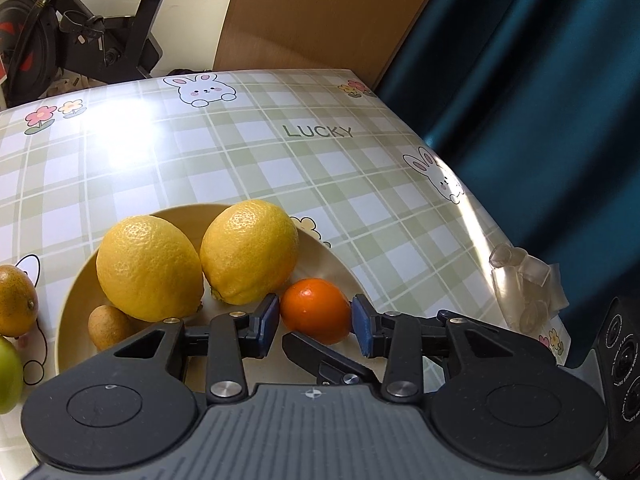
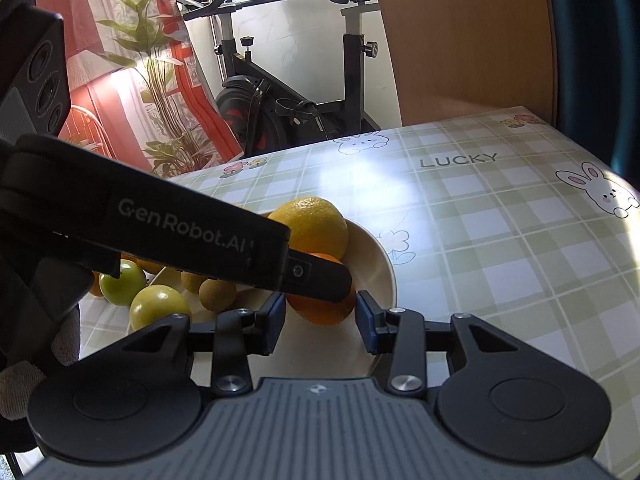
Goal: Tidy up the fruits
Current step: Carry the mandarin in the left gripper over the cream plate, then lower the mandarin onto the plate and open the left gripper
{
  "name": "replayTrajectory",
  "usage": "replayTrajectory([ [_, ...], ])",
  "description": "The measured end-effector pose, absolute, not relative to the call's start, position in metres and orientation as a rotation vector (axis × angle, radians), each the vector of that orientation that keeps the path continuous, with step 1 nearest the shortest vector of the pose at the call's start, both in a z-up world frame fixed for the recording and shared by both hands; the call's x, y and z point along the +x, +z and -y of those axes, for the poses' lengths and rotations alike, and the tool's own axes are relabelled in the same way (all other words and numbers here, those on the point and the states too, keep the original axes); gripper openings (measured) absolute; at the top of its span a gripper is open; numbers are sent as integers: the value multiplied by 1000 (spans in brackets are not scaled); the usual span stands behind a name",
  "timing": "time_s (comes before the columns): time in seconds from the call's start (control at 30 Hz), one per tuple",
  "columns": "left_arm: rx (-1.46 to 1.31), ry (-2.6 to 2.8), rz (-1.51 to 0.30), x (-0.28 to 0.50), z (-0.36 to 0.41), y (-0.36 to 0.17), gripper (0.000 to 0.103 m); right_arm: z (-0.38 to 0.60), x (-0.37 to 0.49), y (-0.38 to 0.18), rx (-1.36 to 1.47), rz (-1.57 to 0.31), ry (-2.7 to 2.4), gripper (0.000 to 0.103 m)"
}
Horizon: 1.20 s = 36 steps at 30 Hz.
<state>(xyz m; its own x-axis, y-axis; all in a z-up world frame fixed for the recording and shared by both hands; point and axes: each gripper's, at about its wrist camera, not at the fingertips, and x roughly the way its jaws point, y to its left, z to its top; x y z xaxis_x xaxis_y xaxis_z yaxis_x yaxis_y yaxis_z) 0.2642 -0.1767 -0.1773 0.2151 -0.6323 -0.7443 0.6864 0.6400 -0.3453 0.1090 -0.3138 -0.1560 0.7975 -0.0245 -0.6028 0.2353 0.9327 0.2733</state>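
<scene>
I judge it partly done: two lemons (image 1: pixel 149 266) and a small brown fruit (image 1: pixel 107 326) sit in the bowl (image 1: pixel 344 264) at lower centre; my left gripper (image 1: pixel 315 318) clamps the orange (image 1: pixel 315 314) over it; my right gripper (image 2: pixel 320 320) stands apart; green fruits (image 2: pixel 160 306) wait lower left.

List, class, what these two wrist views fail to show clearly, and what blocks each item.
- Small orange: whether the left gripper pads touch it, left wrist view; gaps unclear.
- Green fruits: partly hidden, right wrist view, by the left gripper's body.
- Plate: near rim covered, left wrist view.
</scene>
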Motion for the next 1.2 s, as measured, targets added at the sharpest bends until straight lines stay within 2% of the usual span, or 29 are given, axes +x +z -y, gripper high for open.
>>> replayTrajectory([
  [0.53, 65, -907, -996, 264, 178, -177, 42, 310, 121, -158, 216, -658, -162, 41],
  [1.07, -31, -790, -862, 247, 108, -144, 42, 305, 119, -153, 163, -640, -218, 40],
  [1.2, -47, -659, -774, 238, 79, -130, 42, 302, 111, -149, 185, -616, -229, 40],
])
